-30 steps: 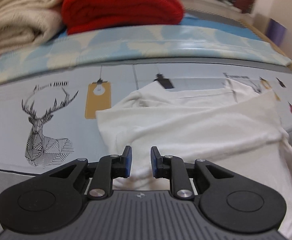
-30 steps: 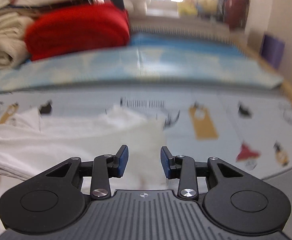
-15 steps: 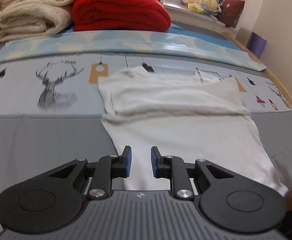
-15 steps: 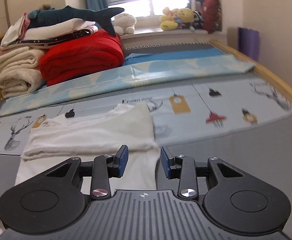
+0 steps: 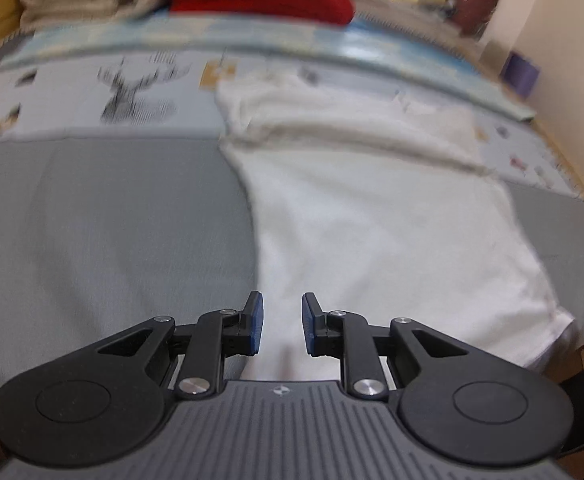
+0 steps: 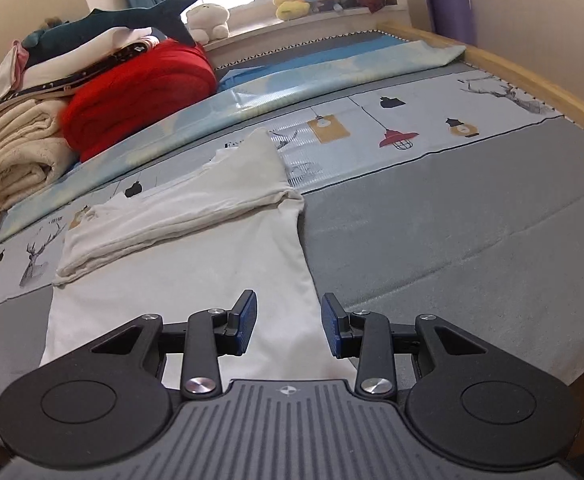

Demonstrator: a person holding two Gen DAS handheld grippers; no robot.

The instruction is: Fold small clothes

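White T-shirt [image 6: 196, 280] lies flat on the grey bed cover [image 6: 452, 240], upper part folded down into a thick band; its lower hem lies just ahead of and under both tongs. Left gripper [image 5: 280, 326] and right gripper [image 6: 288, 326] both released, blue pads apart, nothing held. Red blanket [image 6: 140, 92] and cream blanket [image 6: 20, 152] stacked far ahead, left.

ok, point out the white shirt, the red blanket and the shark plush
white shirt [image 6: 196, 280]: right wrist view, flat lower body panel.
red blanket [image 6: 140, 92]: right wrist view, middle of the folded bulk.
shark plush [image 6: 132, 20]: right wrist view, dark back, atop the stack.
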